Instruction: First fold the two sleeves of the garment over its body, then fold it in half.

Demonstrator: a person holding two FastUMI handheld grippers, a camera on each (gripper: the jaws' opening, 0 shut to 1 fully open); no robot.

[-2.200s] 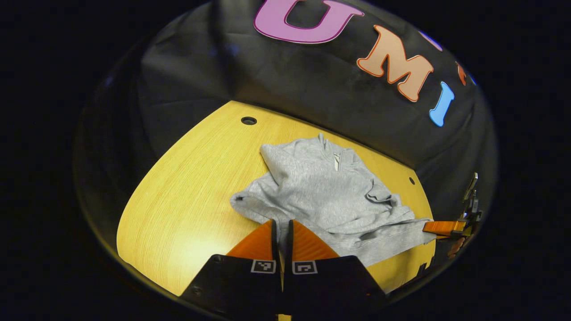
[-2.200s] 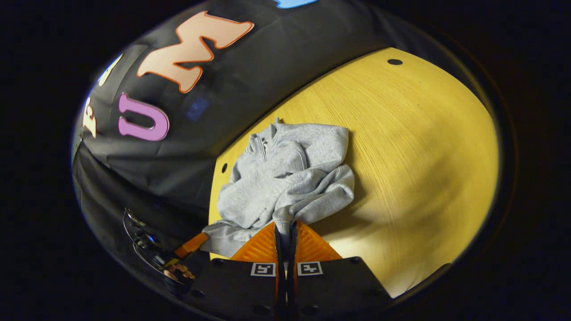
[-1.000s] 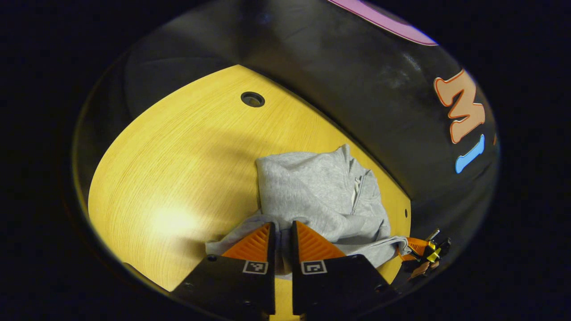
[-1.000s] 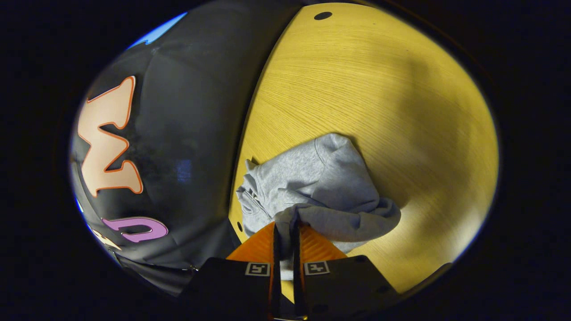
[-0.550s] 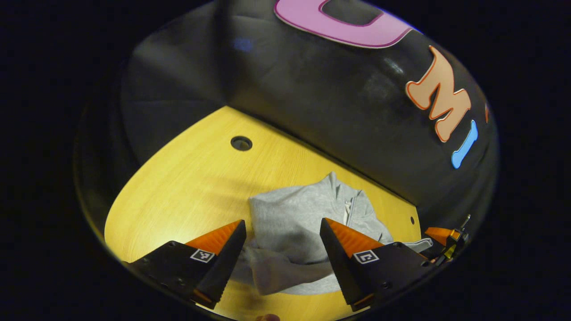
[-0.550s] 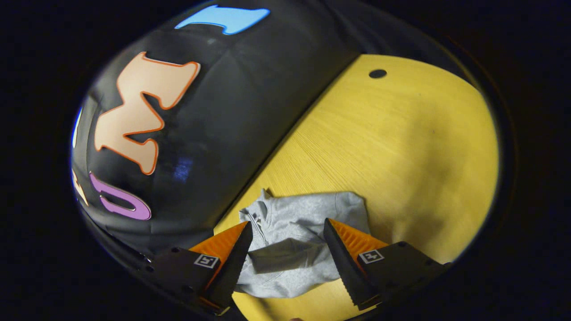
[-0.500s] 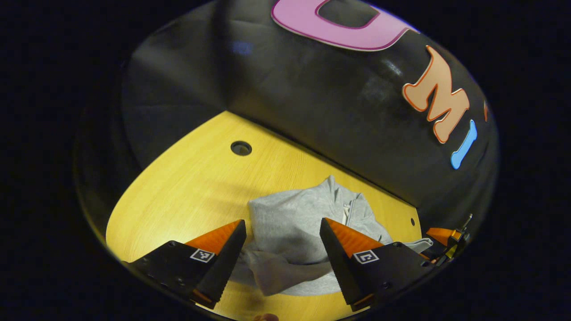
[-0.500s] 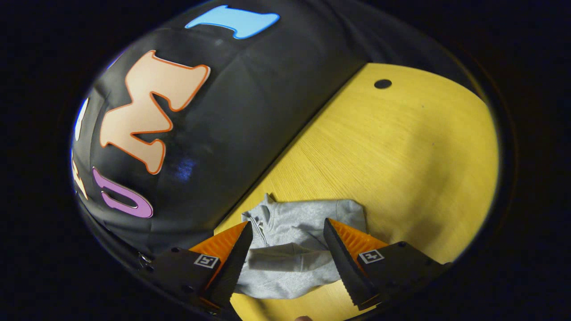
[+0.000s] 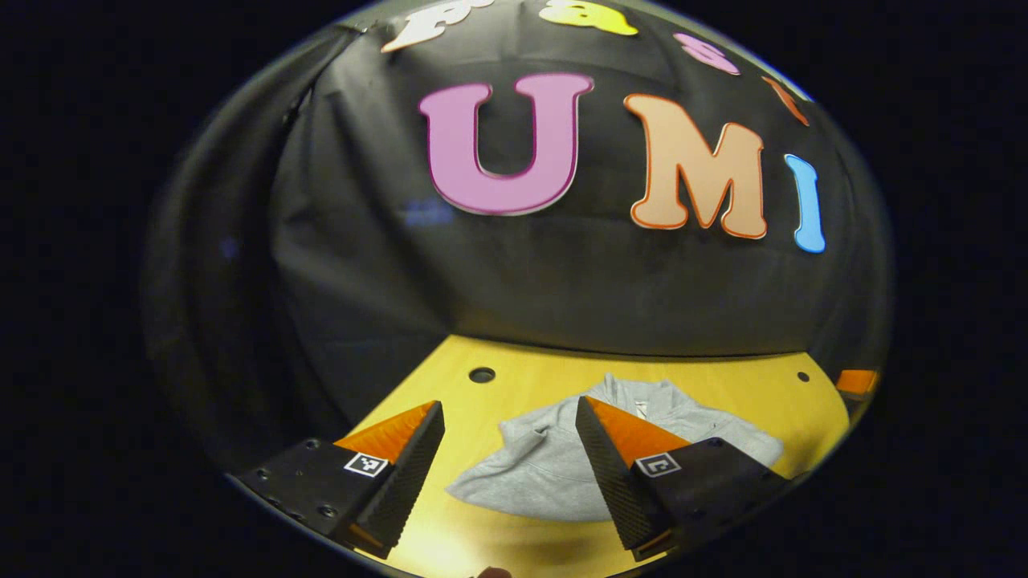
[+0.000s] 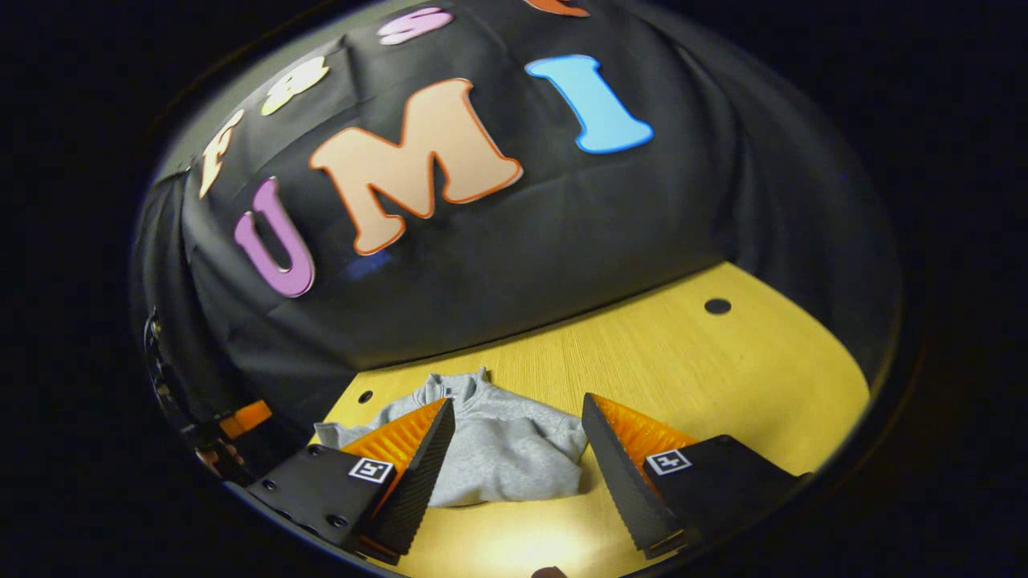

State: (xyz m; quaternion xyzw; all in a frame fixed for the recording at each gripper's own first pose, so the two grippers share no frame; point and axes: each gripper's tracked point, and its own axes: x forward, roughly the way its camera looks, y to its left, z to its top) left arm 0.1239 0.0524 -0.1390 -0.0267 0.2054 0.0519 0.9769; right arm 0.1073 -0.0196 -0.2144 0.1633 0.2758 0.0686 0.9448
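Low in the left gripper view, the left gripper [image 9: 510, 417] sits with its two fingers spread wide, nothing between them, held above the table [image 9: 418, 401] and not touching cloth. Grey garment [image 9: 546, 466] lies folded in a compact bundle on the yellow wood, lower centre of the frame, partly hidden behind the right-hand finger. Collar with a short zip points toward the back wall [image 9: 361, 265]. A rounded fold edge faces the camera, lower left of the bundle. A round hole [image 9: 482, 375] in the tabletop sits left of the collar; a smaller one [image 9: 803, 376] at the right. At the far right edge of that frame an orange bit of the right gripper [image 9: 856, 380] pokes in; its state cannot be told from there.

Right gripper view: the right gripper [image 10: 518, 417] also has its fingers spread apart, empty, clear of the garment [image 10: 506, 457]. Bundle lies lower centre, between the fingers, collar up toward the wall [image 10: 562, 241], a lumpy fold on its right side. One table [image 10: 723, 369] hole [image 10: 717, 306] is at the right of the frame, a small one [image 10: 365, 396] left of the collar. Lower left edge: part of the left gripper [image 10: 241, 417] with what looks like a hand [image 10: 210, 457] below it, dim and hard to read.
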